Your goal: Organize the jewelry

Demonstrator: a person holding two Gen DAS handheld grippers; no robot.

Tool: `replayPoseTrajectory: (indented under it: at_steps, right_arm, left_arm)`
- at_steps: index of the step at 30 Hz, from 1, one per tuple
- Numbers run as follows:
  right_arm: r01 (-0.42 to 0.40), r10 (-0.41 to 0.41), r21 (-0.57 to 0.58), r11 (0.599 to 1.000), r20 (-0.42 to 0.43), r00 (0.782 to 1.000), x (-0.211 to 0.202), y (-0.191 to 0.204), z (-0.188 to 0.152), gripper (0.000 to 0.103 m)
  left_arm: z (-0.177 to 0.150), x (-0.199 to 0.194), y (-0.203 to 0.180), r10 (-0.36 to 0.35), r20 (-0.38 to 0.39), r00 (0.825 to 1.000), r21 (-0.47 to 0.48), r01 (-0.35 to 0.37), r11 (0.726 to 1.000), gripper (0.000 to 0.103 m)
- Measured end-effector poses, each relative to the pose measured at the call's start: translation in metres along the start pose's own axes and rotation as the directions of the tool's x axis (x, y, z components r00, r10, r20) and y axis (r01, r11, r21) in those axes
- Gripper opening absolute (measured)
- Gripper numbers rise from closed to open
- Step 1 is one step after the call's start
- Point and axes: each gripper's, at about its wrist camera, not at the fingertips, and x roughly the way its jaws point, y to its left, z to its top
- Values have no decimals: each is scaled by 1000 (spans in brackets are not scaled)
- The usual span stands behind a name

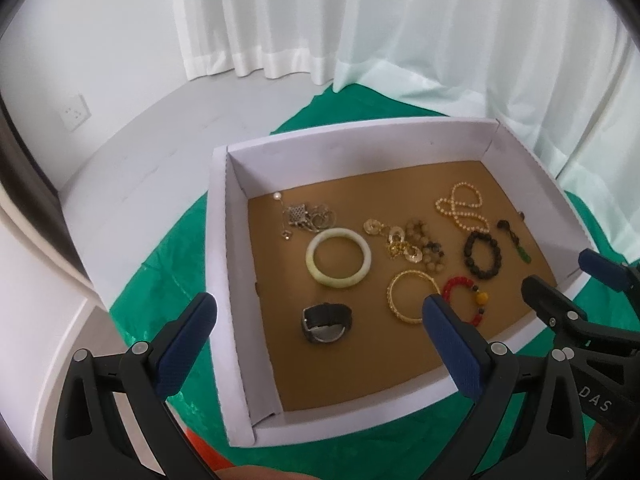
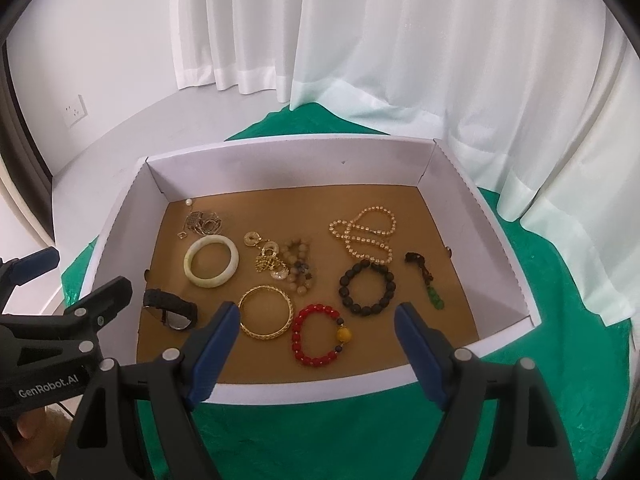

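Seen from the left wrist, the left tool (image 1: 320, 322) hangs with its jaws spread wide and nothing between the pads, above the near left part of a white box (image 1: 218, 248) lined in brown. A black watch (image 1: 327, 323) lies between its fingers in the picture, with a gold bangle (image 1: 412, 295) partly behind the right finger. Farther in lie a pale jade bangle (image 1: 339, 257), a red bead bracelet (image 1: 466, 300) with one amber bead, a dark bead bracelet (image 1: 482, 254) and a pearl necklace (image 1: 462, 208). The right tool shows at the right edge.

Through the right wrist camera, the right tool (image 2: 316, 320) also stands wide open and empty, over the box's near wall. The red bead bracelet (image 2: 318, 336) lies between its fingers, the gold bangle (image 2: 266, 311) just beside its left finger. A green pendant (image 2: 436, 298) on a dark cord lies near the right wall. The box rests on green cloth (image 2: 340, 432).
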Motion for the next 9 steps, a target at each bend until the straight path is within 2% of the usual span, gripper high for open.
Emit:
replayPoseTrajectory:
  at_steps: [9]
  right_arm:
    - [8, -8, 0, 1000, -7, 1000, 4, -1, 0, 81]
  left_arm:
    - [1, 9, 3, -38, -48, 998, -28, 37, 999, 102]
